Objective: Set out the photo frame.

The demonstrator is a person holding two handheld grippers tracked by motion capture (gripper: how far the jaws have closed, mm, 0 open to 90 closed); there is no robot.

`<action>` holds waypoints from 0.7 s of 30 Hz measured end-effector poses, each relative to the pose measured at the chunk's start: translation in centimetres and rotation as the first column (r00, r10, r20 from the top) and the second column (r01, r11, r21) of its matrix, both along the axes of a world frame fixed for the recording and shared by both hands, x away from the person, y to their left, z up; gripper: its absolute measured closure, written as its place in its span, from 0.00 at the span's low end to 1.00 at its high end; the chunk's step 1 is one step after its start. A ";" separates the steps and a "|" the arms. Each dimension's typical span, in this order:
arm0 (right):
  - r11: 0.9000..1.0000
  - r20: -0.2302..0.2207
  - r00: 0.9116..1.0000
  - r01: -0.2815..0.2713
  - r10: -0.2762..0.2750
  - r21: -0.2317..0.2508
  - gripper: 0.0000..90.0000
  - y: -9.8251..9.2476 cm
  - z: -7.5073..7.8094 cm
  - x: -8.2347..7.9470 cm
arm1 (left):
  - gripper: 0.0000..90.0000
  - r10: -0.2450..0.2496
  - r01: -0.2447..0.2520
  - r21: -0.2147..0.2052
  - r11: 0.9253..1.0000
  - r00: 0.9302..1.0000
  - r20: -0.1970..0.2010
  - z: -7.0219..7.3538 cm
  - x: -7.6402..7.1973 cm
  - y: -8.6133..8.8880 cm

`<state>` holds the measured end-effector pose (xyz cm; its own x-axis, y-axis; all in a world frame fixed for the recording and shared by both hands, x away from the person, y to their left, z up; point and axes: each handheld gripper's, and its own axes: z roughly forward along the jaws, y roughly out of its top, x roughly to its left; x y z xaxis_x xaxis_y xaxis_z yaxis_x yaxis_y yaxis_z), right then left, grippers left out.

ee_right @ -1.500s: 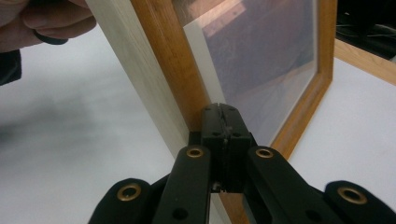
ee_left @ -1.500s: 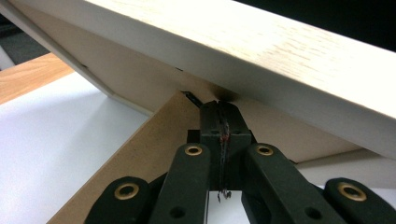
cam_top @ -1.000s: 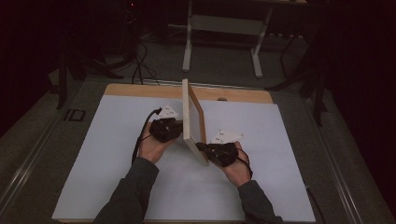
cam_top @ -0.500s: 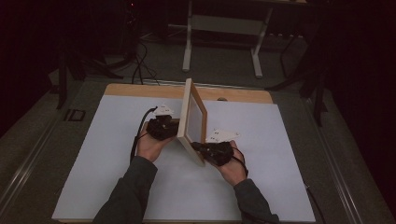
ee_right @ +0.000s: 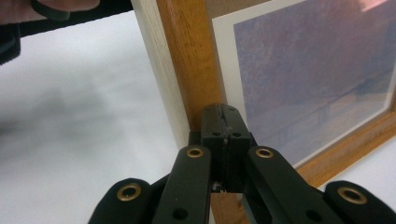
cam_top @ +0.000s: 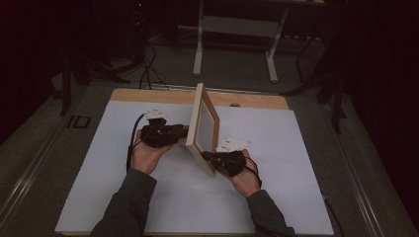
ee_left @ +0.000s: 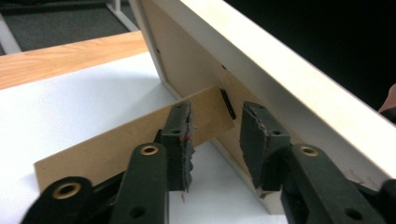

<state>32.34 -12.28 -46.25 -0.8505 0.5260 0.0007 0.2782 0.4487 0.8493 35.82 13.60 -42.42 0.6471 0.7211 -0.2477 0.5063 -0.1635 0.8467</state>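
While our left gripper [ee_left: 215, 140] had just opened beside the picture frame's [cam_top: 202, 126] back stand [ee_left: 135, 140], our right gripper [ee_right: 223, 122] stayed pinched shut against the frame, its tips hidden.

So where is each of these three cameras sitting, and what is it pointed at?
High view: above the person's side, looking forward and down on the white table; shows both forearms, the left gripper and right gripper at an upright picture frame.
Left gripper view: rides that gripper, facing the frame's brown back and its stand flap; its fingers stand apart.
Right gripper view: rides the right gripper, facing the frame's front; fingers together at the wooden border.
Shared: all see the frame and table.
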 end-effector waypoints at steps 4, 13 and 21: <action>1.000 0.002 1.000 -0.008 0.008 -0.003 1.00 0.3 0.0 -0.1 | 0.67 0.003 -0.003 -0.027 1.000 1.000 -0.003 0.4 -0.2 0.5; 1.000 -0.001 1.000 -0.014 0.014 0.000 1.00 0.7 0.0 -0.1 | 0.62 0.034 -0.033 -0.067 0.997 0.999 0.022 2.1 -1.2 1.2; 1.000 0.000 1.000 -0.012 0.012 -0.004 1.00 1.1 -0.2 0.0 | 0.55 0.033 -0.030 -0.086 0.996 0.999 0.032 2.7 -1.9 0.2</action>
<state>32.31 -11.13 -46.40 -0.8567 0.5159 -0.0017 0.2727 0.4557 0.8473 33.90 13.85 -39.74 0.6334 0.7183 -0.2878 0.4815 -0.0747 0.8733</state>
